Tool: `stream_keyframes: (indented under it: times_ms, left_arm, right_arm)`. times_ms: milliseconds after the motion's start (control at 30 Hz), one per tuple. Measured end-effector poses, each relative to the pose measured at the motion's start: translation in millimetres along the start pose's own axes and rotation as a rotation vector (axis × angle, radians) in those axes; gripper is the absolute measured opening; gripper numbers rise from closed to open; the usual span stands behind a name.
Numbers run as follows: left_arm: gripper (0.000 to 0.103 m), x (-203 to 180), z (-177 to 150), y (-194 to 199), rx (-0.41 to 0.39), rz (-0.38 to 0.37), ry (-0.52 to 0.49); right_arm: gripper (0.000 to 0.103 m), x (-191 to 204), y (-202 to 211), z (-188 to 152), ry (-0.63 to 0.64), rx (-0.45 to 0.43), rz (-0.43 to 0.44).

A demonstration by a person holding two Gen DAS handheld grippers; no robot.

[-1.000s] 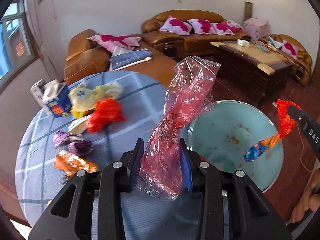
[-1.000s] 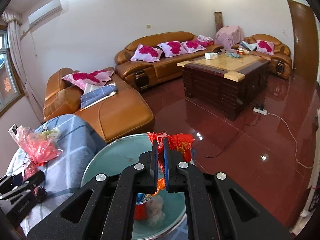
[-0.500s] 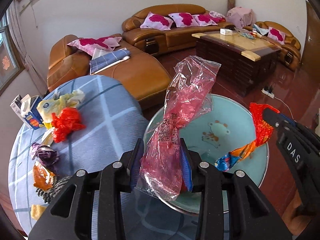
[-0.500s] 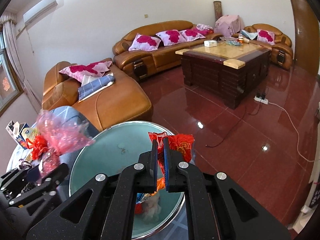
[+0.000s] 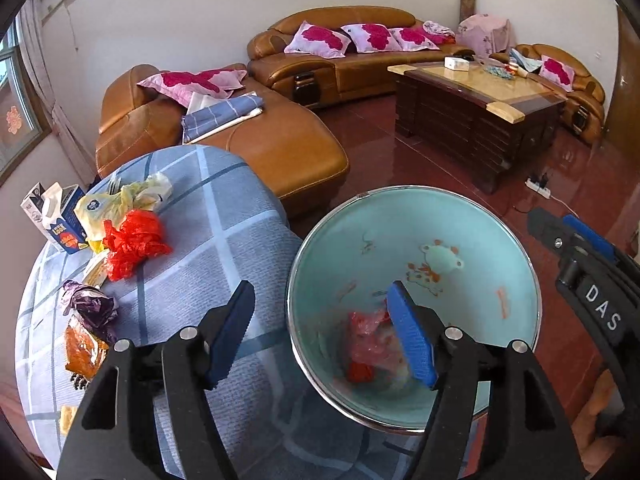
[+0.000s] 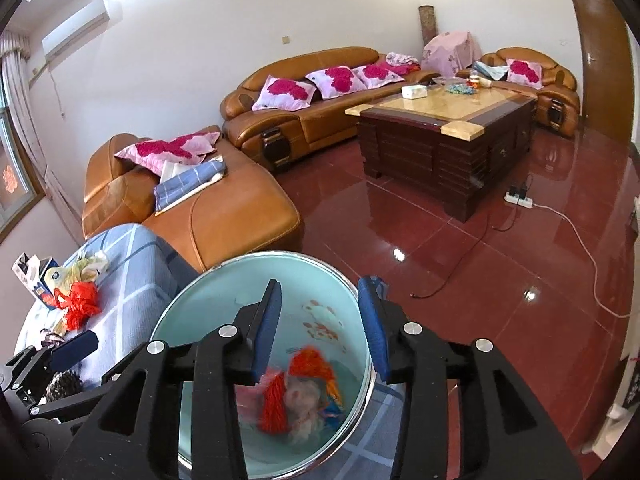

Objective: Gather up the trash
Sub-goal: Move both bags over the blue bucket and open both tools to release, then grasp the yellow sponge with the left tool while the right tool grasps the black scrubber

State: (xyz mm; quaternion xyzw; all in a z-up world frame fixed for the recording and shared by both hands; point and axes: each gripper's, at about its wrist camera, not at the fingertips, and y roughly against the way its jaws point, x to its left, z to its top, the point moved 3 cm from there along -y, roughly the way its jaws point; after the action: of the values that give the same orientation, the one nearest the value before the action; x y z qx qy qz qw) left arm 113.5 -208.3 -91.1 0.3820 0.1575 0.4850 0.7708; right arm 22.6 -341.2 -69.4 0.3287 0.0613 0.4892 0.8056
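Dropping trash into the basin (image 5: 496,240) below both tongs.
Left tongs (image 5: 320,332) and right tongs (image 6: 320,324) are opening, nothing between them now; the pink bag (image 5: 372,340) and orange wrapper (image 6: 308,372) they carried lie in the basin. More wrappers (image 5: 132,240) wait on the table (image 5: 224,240), left of the tongs.

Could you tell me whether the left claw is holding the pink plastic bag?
No, the left claw is opening with nothing between its pads, and the pink plastic bag lies inside the basin below.
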Motion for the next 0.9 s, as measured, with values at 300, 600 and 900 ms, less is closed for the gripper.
stream_keyframes:
  times_ms: [300, 600, 900]
  left_arm:
    - [0.076, 18, -4, 14, -0.015, 0.034, 0.031]
    - [0.077, 58, -17, 26, -0.005, 0.075, 0.088]
    - [0.077, 97, -38, 34, 0.009, 0.09, 0.138]
  right_arm:
    - [0.053, 8, 8, 2, 0.02, -0.029, 0.007]
    - [0.053, 30, 18, -6, 0.089, -0.029, 0.031]
    - [0.053, 58, 23, -16, 0.144, -0.006, 0.066]
